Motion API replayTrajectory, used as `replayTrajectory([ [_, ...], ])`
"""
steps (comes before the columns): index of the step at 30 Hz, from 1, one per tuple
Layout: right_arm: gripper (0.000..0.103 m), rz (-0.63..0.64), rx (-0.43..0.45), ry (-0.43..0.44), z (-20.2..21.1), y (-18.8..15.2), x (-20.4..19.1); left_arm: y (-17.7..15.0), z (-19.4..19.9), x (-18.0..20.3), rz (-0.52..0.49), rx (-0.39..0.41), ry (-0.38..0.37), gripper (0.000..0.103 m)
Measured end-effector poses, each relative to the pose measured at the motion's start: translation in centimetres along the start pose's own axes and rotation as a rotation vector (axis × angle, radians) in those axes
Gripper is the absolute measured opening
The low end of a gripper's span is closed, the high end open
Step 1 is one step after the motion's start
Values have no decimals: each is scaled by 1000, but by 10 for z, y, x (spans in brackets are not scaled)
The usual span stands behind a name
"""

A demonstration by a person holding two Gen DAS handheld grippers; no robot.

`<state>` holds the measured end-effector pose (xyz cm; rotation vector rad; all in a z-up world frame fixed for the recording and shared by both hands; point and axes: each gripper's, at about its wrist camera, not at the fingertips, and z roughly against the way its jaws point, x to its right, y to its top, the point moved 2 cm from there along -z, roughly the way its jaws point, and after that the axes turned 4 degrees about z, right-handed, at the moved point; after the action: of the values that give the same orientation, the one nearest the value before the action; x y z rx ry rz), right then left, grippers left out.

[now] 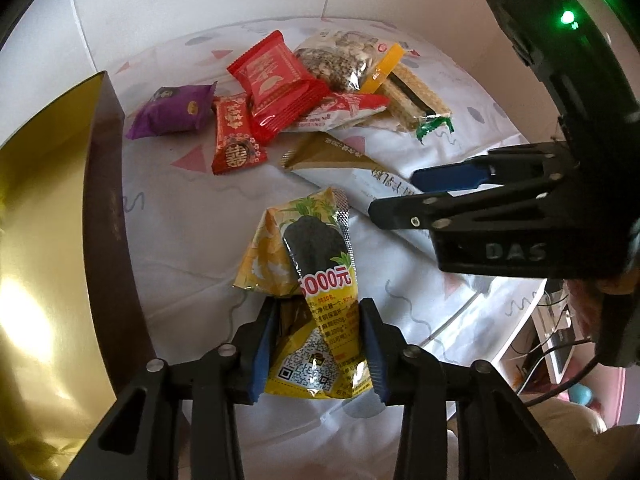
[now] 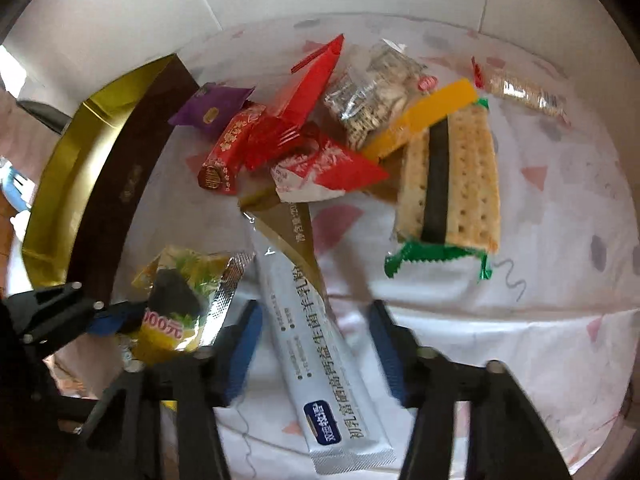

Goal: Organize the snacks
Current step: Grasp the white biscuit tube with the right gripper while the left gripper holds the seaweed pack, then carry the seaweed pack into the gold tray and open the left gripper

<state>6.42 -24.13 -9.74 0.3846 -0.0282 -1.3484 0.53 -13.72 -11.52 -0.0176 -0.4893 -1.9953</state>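
Note:
My left gripper [image 1: 318,344] is shut on a yellow snack packet [image 1: 316,264] with a dark biscuit printed on it, and the packet stands up between the blue pads. From the right wrist view the same packet [image 2: 176,300] shows at the lower left, in the left gripper [image 2: 120,316]. A long silver-white stick sachet [image 2: 320,344] lies on the cloth between the fingers of my right gripper [image 2: 314,340]. The jaws straddle it with a gap on each side, and the fingers look blurred. In the left wrist view the right gripper [image 1: 394,196] hangs over that sachet [image 1: 352,176].
A brown box with a gold lining [image 1: 44,240] [image 2: 100,184] stands at the left. Farther back lies a heap of snacks: a purple packet [image 1: 172,110], red packets [image 1: 276,80], a seed bag [image 2: 372,92] and a cracker pack [image 2: 452,184]. A patterned white cloth [image 2: 540,340] covers the table.

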Motion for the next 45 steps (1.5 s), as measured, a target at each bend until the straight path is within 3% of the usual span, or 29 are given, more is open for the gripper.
replayTrajectory([
  [3,35,-4,23,-21,-4,0,-11,2,5,-4,10,7,-6,36],
  [9,32,-168,67,52,-2,-29,4,5,20,-13,38,46,-44,35],
  [13,32,-173,68,27,6,-47,10,10,35,-22,72,80,-72,35],
  [23,29,-198,62,42,-9,-61,-34,16,69,-76,189,145,-77,35],
  [25,29,-202,61,36,-13,-61,-40,18,72,-89,222,148,-130,34],
  [27,29,-208,61,33,-16,-58,-47,20,79,-96,221,161,-105,34],
  [31,29,-219,65,15,-22,-53,-57,23,90,-122,257,173,-128,34],
  [41,29,-262,66,-24,-41,-32,-74,27,79,-223,353,103,33,34],
  [45,29,-274,66,-30,-25,-35,-86,29,73,-256,357,71,101,34],
])
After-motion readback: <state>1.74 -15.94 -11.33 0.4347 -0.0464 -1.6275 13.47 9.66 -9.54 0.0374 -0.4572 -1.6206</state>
